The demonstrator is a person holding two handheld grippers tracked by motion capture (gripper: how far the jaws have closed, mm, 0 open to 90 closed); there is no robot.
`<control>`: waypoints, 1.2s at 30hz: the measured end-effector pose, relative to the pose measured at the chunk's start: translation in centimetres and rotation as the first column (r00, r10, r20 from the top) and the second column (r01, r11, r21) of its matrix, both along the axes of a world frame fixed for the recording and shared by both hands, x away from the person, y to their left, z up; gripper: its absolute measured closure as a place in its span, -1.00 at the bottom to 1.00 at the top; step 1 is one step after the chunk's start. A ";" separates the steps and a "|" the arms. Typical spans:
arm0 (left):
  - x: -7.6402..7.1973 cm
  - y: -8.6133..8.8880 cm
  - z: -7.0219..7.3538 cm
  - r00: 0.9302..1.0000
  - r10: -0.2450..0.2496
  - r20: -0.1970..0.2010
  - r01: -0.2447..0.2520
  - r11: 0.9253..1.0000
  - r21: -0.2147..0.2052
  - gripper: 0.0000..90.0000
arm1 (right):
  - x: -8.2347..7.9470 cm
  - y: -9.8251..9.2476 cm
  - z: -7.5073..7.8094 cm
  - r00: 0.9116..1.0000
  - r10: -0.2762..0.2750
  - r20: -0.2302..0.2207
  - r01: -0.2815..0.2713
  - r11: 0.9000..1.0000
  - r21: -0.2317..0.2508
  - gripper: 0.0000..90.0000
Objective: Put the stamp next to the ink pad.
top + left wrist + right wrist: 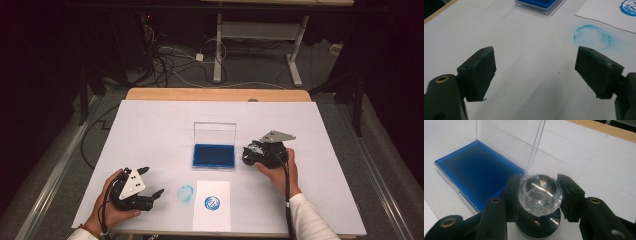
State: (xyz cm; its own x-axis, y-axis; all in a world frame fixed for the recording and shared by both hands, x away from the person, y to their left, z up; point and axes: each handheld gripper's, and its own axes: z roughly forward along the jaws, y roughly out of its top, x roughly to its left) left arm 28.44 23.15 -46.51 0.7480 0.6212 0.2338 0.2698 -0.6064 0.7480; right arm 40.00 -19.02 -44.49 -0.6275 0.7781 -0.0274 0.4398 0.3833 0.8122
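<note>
The right gripper view shows the right gripper [540, 195] with its jaws set against the faceted clear knob of a round stamp [539, 203] standing on the white table [599, 165] just beside the open blue ink pad [477, 173]; the smooth knob could slip or the stamp tip if the squeeze is off-centre. The pad's upright clear lid [535, 147] stands close behind and could be knocked, while the left gripper [145, 186], jaws apart and empty, rests near a blue smudge [185, 193] and the stamped paper [212, 205].

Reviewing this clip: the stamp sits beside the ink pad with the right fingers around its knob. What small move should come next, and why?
Probably ease the right gripper up off the stamp: it stands on the table beside the open ink pad, and the paper already carries a blue print.
</note>
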 end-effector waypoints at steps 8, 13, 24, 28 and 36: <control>-0.1 -0.1 0.0 1.000 -0.007 0.003 0.007 1.000 -0.003 -0.64 | -0.2 0.2 0.4 0.999 0.013 0.031 -0.013 1.000 -0.010 -0.07; -0.1 0.0 0.0 1.000 -0.005 0.002 0.005 1.000 -0.001 -0.64 | -0.4 0.2 0.7 0.998 0.008 0.057 -0.008 1.000 -0.010 -0.21; -0.1 -0.1 0.0 1.000 -0.012 0.000 0.012 1.000 0.006 -0.64 | -0.8 0.6 1.5 0.993 -0.024 0.115 0.029 0.999 -0.043 -0.46; -0.1 -0.1 0.0 1.000 -0.013 -0.003 0.013 1.000 0.010 -0.64 | -0.9 0.7 1.6 0.990 -0.048 0.132 0.056 0.997 -0.056 -0.61; -0.1 -0.2 -0.1 1.000 -0.015 -0.007 0.015 1.000 0.013 -0.64 | -1.2 0.9 2.0 0.989 -0.028 0.145 0.038 0.997 -0.064 -0.64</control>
